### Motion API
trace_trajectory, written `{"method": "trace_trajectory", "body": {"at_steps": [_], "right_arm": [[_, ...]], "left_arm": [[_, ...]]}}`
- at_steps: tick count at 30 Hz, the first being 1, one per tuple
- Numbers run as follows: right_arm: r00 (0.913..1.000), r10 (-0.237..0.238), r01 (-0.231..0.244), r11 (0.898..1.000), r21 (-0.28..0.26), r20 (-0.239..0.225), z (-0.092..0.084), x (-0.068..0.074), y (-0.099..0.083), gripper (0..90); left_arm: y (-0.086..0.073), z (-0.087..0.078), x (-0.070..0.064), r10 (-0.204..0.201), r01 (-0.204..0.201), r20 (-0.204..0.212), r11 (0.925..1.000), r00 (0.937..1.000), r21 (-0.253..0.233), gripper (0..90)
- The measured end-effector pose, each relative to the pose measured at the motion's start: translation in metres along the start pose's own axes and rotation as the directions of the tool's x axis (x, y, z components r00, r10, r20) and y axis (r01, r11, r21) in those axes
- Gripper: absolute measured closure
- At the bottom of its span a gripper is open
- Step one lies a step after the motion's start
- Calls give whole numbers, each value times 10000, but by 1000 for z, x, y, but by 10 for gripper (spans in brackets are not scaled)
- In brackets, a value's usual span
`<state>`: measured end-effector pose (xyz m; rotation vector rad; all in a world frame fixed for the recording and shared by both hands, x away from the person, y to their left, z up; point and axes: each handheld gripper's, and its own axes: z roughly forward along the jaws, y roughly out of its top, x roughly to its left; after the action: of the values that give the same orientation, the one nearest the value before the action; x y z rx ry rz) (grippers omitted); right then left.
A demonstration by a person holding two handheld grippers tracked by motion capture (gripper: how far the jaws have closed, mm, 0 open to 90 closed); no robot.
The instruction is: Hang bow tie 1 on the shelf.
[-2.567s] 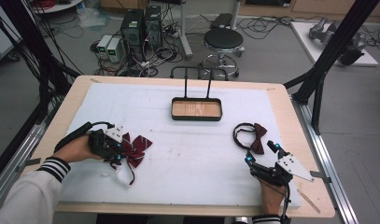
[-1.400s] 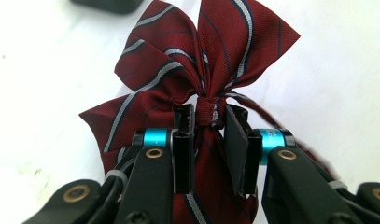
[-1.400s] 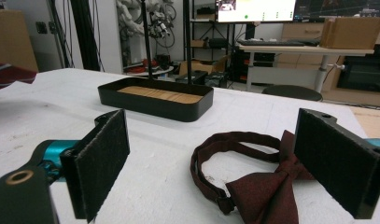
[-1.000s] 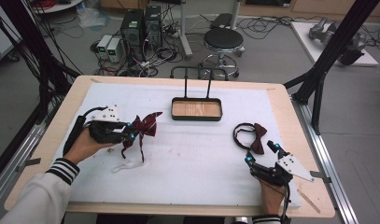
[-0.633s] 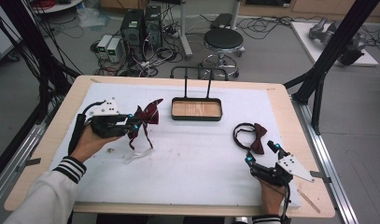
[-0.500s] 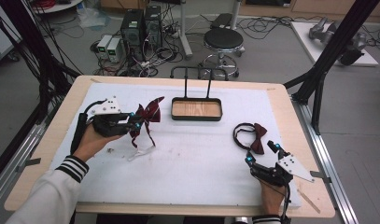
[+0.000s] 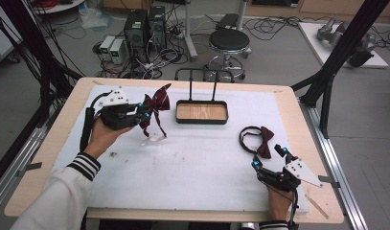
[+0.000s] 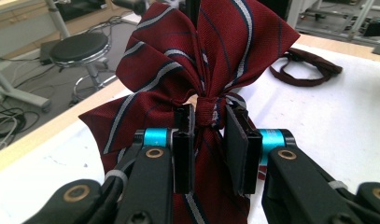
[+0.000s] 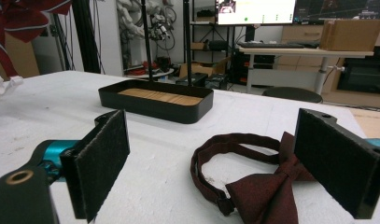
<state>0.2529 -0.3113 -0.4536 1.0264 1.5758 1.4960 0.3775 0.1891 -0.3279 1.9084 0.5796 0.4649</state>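
Note:
My left gripper (image 7: 145,111) (image 8: 210,144) is shut on the knot of a dark red striped bow tie (image 7: 155,101) (image 8: 207,56), held up above the table's left side, left of the tray. A clear strap (image 7: 153,139) trails from the bow down to the white mat. A plain dark red bow tie with its neck loop (image 7: 259,141) (image 9: 262,186) lies flat at the right. My right gripper (image 7: 268,159) (image 9: 225,163) rests open on the mat just in front of it, its pads (image 9: 103,158) spread wide.
A black tray with a wooden floor and a tall wire handle (image 7: 202,120) (image 9: 156,108) stands at the middle back of the white mat (image 7: 192,163). The table's wooden edge (image 7: 53,143) runs along the left. A stool (image 7: 229,40) and computer boxes stand on the floor beyond.
The left gripper has lifted the striped bow tie off the mat and carried it up and toward the tray. The right gripper and plain bow tie have stayed put.

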Motion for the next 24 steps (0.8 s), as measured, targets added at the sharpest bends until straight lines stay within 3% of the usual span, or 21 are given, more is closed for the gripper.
{"method": "trace_trajectory", "body": {"at_steps": [13,24], "right_arm": [[10000,-19,19,10000,-35,-13,0,0,0,102],[10000,-25,25,10000,-34,6,0,0,0,102]], "left_arm": [[22,10,5,90,-93,-234,9999,9997,-105,734],[34,22,18,-132,126,-326,9998,9994,-178,734]]}}
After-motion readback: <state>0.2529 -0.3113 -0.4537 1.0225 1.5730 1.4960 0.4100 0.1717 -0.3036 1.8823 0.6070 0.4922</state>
